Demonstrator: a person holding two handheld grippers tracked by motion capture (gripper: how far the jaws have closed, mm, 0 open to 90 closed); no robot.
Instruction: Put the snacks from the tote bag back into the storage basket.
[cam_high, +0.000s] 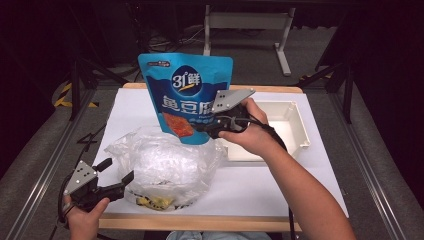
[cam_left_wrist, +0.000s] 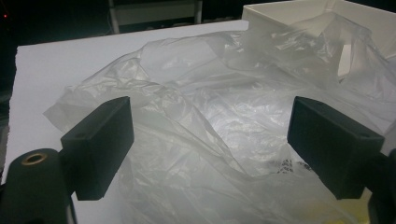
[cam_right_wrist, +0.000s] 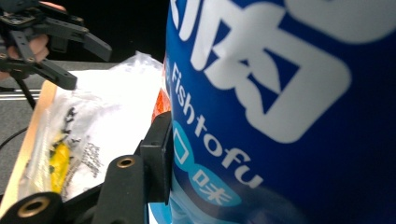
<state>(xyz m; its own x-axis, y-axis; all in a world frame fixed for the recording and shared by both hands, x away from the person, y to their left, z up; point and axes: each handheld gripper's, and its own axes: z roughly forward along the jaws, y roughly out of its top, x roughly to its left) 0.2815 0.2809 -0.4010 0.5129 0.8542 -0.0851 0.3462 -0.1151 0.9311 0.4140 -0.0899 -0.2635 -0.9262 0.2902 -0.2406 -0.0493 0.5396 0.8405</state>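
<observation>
Aloft, blue pouch (cam_high: 187, 95) in right gripper (cam_high: 210, 125), upright.

blue pouch (cam_high: 186, 95), clear bag (cam_high: 162, 165), white tray (cam_high: 295, 127)

Hidden and cropped parts at the table

The blue pouch (cam_right_wrist: 280, 112) overran the right gripper view's top, right and bottom edges, hiding that gripper's far jaw; its lower corner sat behind the right gripper (cam_high: 212, 125); the plastic bag (cam_high: 165, 165) veiled yellow contents too blurred to identify

Dim room, grey carpeted floor (cam_high: 310, 55), white desk frame (cam_high: 247, 22) at the back, hazard-striped tape (cam_high: 64, 95) left, metal rails (cam_high: 372, 175) alongside
</observation>
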